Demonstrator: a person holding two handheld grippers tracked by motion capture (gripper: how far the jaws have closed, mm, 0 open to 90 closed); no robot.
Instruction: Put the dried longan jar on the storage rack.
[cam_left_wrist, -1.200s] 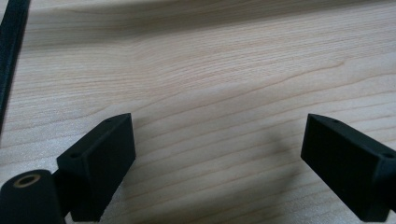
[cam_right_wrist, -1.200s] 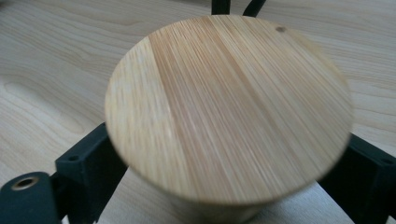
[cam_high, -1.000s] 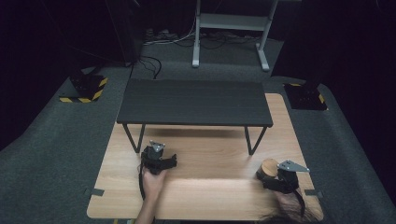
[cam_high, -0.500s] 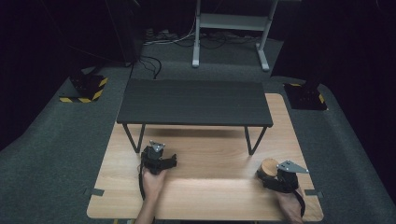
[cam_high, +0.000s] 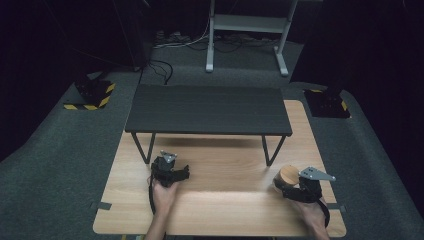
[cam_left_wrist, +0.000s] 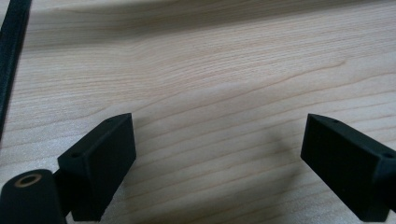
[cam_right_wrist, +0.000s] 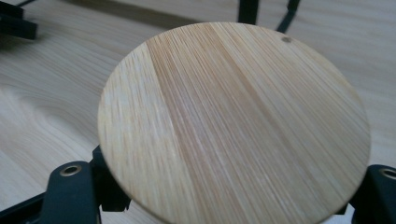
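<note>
At the left, the left gripper (cam_high: 169, 171) rests low over the bare wooden desk (cam_high: 225, 170), released: in the left gripper view its two black jaws stand wide apart with nothing but wood grain between them. Behind it, across the middle, a small black bench (cam_high: 207, 109) stands on the desk on thin legs. At the right, the right gripper (cam_high: 292, 187) has a round bamboo lid (cam_right_wrist: 233, 121) lying between its jaws, near the desk's front right corner; the disc spans the gap from one jaw to the other, so it looks grasped by its rim, though the contact itself is hidden beneath the disc. The step in hand seems to be picking up or carrying the lid. The next move calls for a firm, level hold while it is lifted clear of the desk.
</note>
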